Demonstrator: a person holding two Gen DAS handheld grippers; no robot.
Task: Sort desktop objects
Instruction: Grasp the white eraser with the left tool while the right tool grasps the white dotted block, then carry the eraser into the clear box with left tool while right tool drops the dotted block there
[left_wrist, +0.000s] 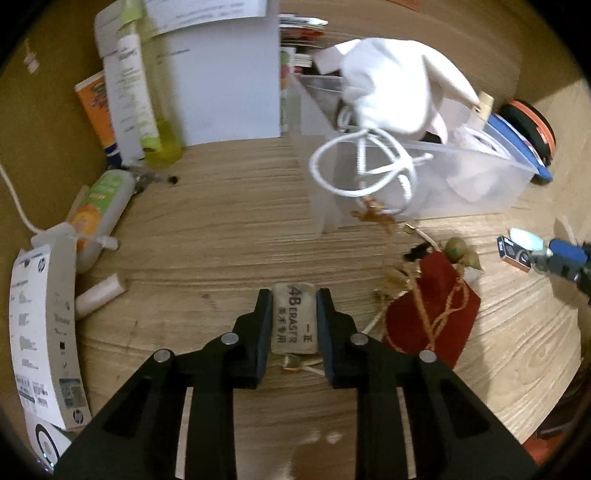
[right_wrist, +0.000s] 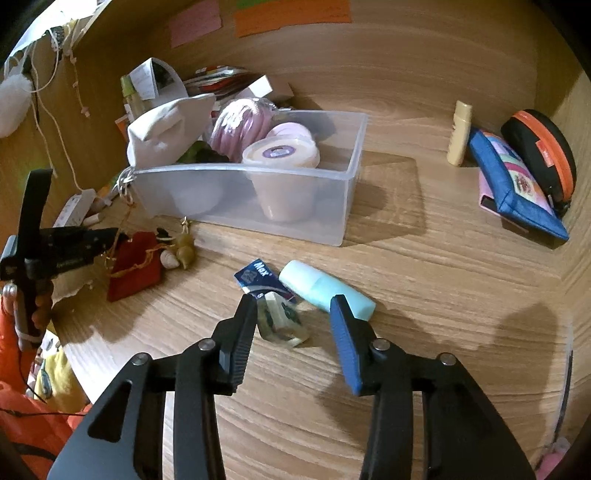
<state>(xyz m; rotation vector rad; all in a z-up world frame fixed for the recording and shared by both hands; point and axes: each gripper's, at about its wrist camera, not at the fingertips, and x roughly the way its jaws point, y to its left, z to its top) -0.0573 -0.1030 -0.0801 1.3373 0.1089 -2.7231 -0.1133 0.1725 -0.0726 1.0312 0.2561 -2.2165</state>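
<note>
A wood-grain worktop (right_wrist: 424, 258) is filling both views, and wooden walls of the same tone are closing it in at the back and at both sides, with pink and orange paper notes (right_wrist: 291, 14) sticking to the back wall at twelve o'clock in the right wrist view. The left gripper (left_wrist: 294, 295) is clamping a grey eraser (left_wrist: 294, 319), its pads pressing on both long sides while the eraser is lying against the worktop. A red pouch (left_wrist: 432, 314) is lying just beside it at three o'clock, and a clear plastic box (left_wrist: 461, 177) with a white cloth bag (left_wrist: 391, 88) and its cord spilling out is sitting at one o'clock. Bottles and papers are crowding the corner at eleven o'clock. The right gripper (right_wrist: 293, 301) is standing apart, its fingers either side of a small clear tape piece (right_wrist: 282, 325) without pressing it. A pale blue tube (right_wrist: 325, 290) and a dark blue packet (right_wrist: 258, 277) are lying just beyond at twelve o'clock. A blue case (right_wrist: 517, 184) and a black-and-orange pouch (right_wrist: 539, 147) are leaning against the side wall at two o'clock.
</note>
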